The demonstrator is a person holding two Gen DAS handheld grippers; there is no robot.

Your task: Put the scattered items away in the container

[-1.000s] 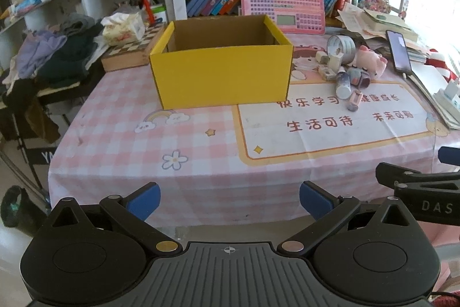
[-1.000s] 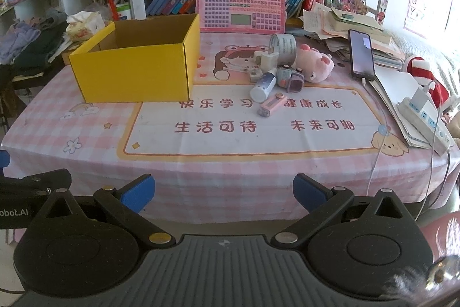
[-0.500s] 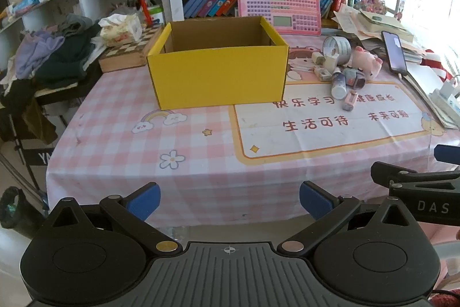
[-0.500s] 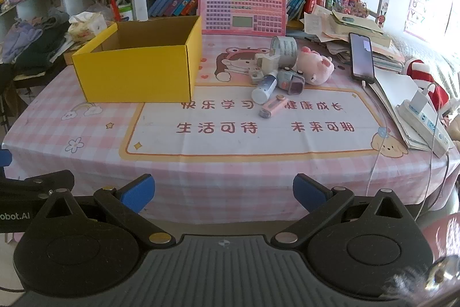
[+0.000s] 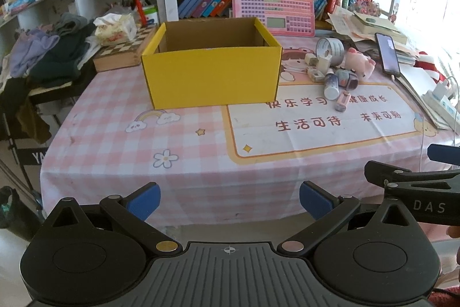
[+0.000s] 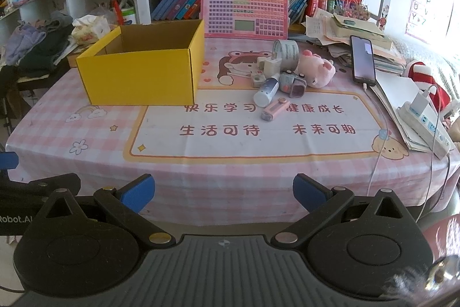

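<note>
Left gripper [image 5: 229, 200] and right gripper [image 6: 223, 192], jaws wide apart, side by side

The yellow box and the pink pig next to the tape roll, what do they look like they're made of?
Yellow box: likely corrugated cardboard, matte yellow outside, plain brown inside, with thin folded walls. Pink pig: looks like soft plush fabric, judging by its rounded, fuzzy-looking shape.

A black smartphone [image 6: 362, 60] lies by the desk's right edge, a white power strip [image 6: 425, 126] nearer the front, and a pink toy keyboard [image 6: 244, 10] leans at the back edge.
</note>
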